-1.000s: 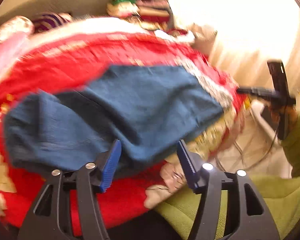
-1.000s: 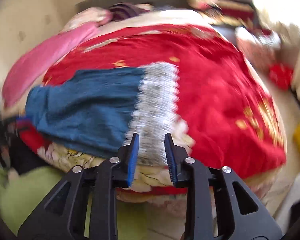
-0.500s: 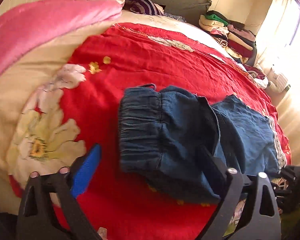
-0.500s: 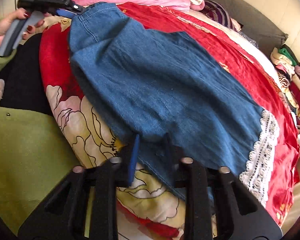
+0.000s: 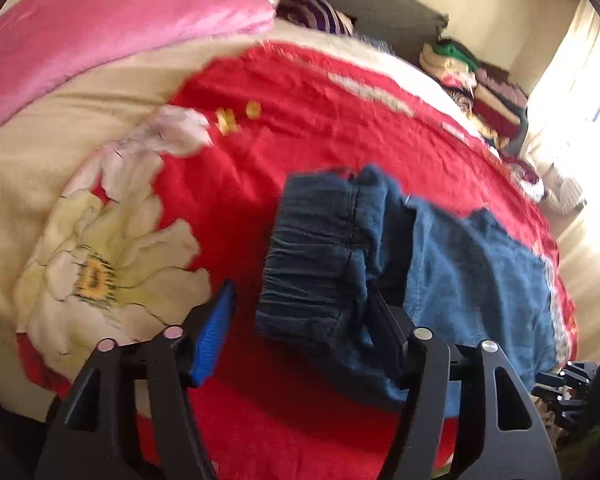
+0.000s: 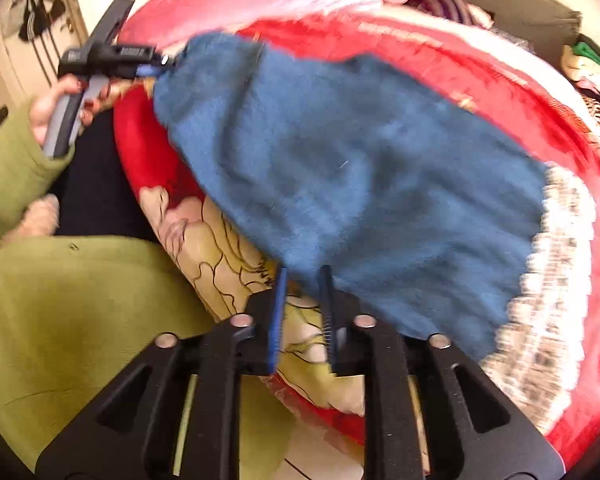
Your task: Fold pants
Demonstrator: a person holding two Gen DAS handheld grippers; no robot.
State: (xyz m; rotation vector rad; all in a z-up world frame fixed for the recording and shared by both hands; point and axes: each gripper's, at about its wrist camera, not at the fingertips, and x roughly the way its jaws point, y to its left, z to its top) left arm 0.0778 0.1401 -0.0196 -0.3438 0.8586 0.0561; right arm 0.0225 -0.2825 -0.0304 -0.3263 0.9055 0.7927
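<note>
The blue denim pants [image 5: 440,276] lie on the red bedspread [image 5: 300,140], with the gathered waistband [image 5: 312,256] nearest my left gripper and the white lace hem [image 6: 552,264] to the right. My left gripper [image 5: 300,328] is open, its jaws on either side of the waistband corner. In the right wrist view the left gripper [image 6: 112,56] sits at the raised waistband end. My right gripper [image 6: 302,312] has its jaws a little apart at the near edge of the pants [image 6: 360,168], with no cloth between them.
A pink blanket [image 5: 100,40] and pillows lie at the head of the bed. A pile of folded clothes [image 5: 480,88] stands at the far right by a bright window. My green-sleeved arm [image 6: 60,300] is at the bed's near side.
The right gripper has let go of the pants edge and its jaws have parted. The left gripper has drawn back a little; the waistband end is lifted.
</note>
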